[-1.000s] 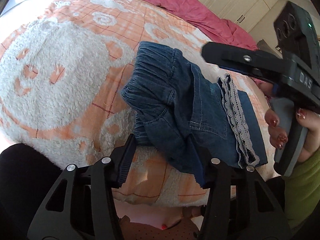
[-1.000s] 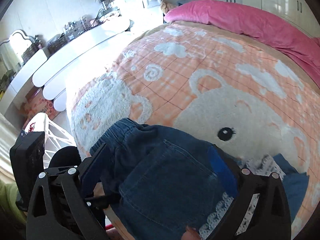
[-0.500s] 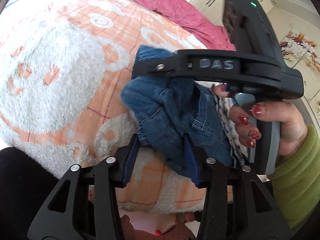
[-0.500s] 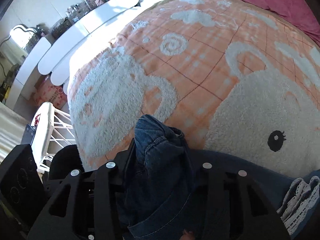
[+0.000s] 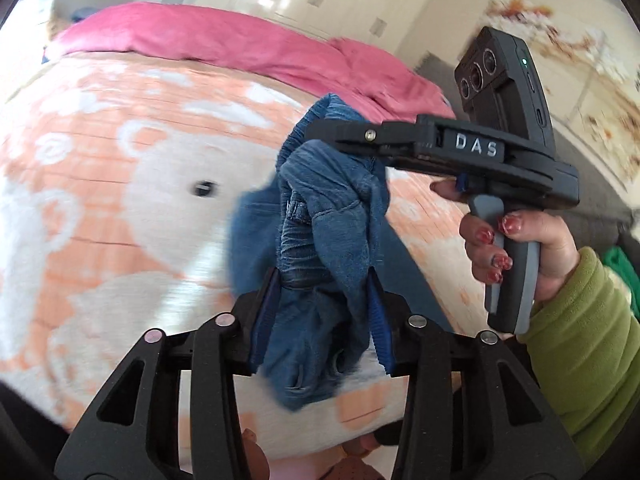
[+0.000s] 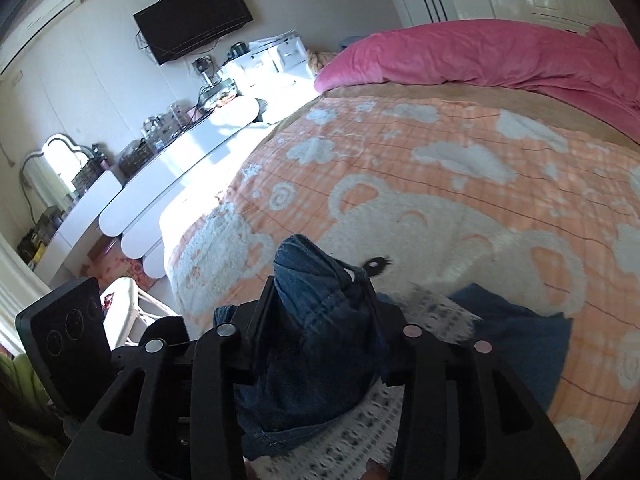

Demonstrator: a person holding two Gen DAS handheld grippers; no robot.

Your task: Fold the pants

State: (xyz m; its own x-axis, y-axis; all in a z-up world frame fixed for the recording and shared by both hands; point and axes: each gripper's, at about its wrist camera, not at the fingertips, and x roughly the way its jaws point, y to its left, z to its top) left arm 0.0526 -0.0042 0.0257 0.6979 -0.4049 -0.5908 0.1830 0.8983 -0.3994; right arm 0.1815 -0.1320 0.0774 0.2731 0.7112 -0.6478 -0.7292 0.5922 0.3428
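**Denim pants held up between two tongs above the bed**

A pair of blue denim pants (image 5: pixel 320 216) hangs bunched in the air over the near edge of a bed, gripped at two places by hand-held tongs. The left tongs (image 5: pixel 320 316) are closed down on a thick wad of the fabric, with the blue-lined fingers (image 5: pixel 264 320) pressed into the denim on either side. The right tongs (image 5: pixel 352 136) (marked "DAS" on the body) come in from the right, pinched shut on the upper fold of the same garment; a hand with red-painted nails (image 5: pixel 516 248) and a green sleeve (image 5: pixel 580 360) holds their grip.

From the right wrist view, the right tongs (image 6: pixel 320 320) are likewise clamped onto a dark mound of denim (image 6: pixel 316 320), with a lace-trimmed strip (image 6: pixel 436 312) and more blue cloth trailing to the right over the bedspread.

Beneath the pants lies an orange-and-white fleece blanket (image 6: pixel 460 208) patterned with a bear and clouds, covering the bed. A pink duvet (image 6: pixel 480 56) is heaped along the far edge. Beyond the bed's left edge stand a white dresser (image 6: pixel 176 160) with cluttered items on it and a wall-mounted television (image 6: pixel 192 20).
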